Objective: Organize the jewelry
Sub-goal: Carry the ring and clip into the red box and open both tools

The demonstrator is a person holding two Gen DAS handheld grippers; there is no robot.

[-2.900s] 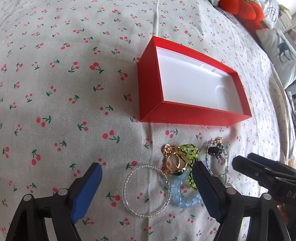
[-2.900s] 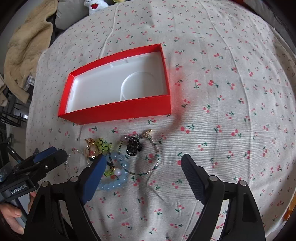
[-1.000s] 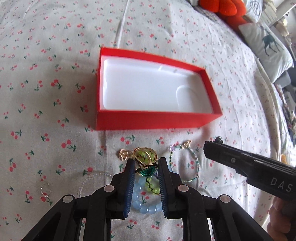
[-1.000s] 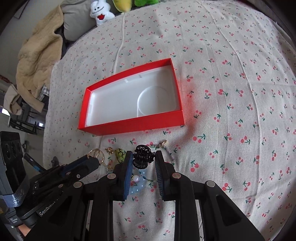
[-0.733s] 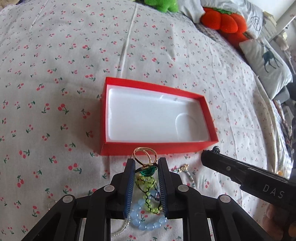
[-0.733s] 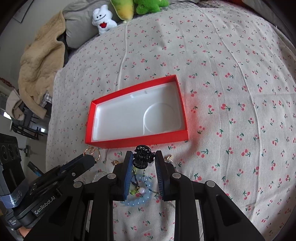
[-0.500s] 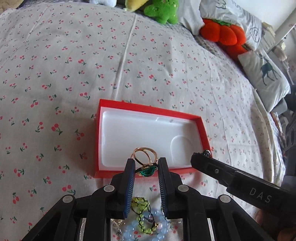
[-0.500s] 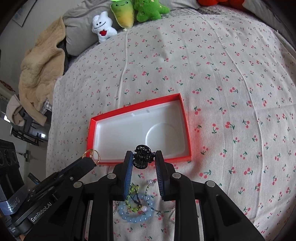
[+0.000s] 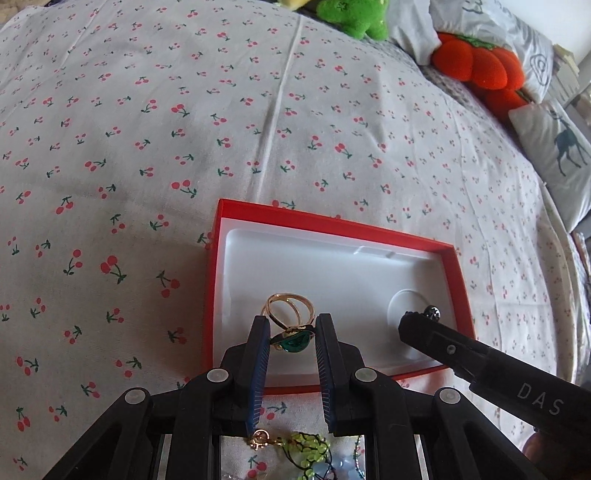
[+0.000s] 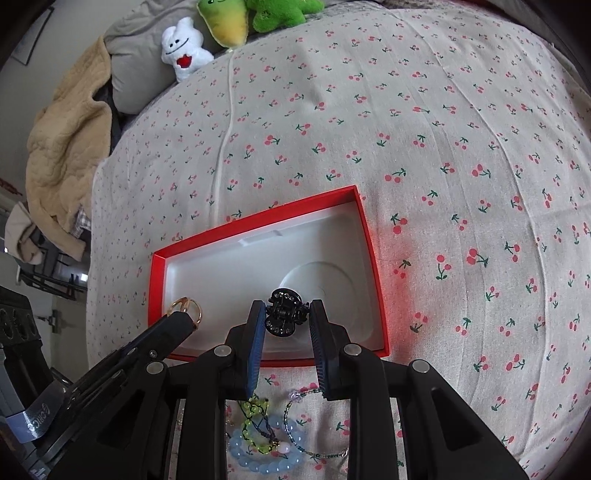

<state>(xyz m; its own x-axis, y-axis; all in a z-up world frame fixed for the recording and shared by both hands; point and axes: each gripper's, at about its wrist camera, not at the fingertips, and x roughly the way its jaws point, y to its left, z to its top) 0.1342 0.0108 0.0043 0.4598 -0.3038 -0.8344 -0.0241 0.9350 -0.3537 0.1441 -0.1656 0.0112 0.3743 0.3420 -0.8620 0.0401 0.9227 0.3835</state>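
My left gripper (image 9: 290, 325) is shut on a gold ring with a green stone (image 9: 290, 325), held over the near left part of the open red box (image 9: 332, 225). My right gripper (image 10: 286, 314) is shut on a small black hair claw (image 10: 283, 312), held over the box's (image 10: 258, 218) near middle. The box's white insert holds nothing. The ring's gold bands (image 10: 186, 306) also show at the left gripper's tip in the right wrist view. The hair claw's tip (image 9: 432, 312) pokes past the right gripper in the left wrist view.
Under the grippers, on the cherry-print sheet (image 9: 147, 147), lie a pale blue bead bracelet (image 10: 258, 458), a green bead piece (image 10: 258, 424), a thin bead bracelet (image 10: 314, 443) and a gold charm (image 9: 260, 437). Plush toys (image 10: 221, 22), pillows (image 9: 554, 147) and a beige blanket (image 10: 62, 155) line the bed's edges.
Both grippers closed on their pieces, lifted them off the sheet and carried them forward, from above the jewelry pile to above the red box. The remaining jewelry slid toward the bottom of both views.
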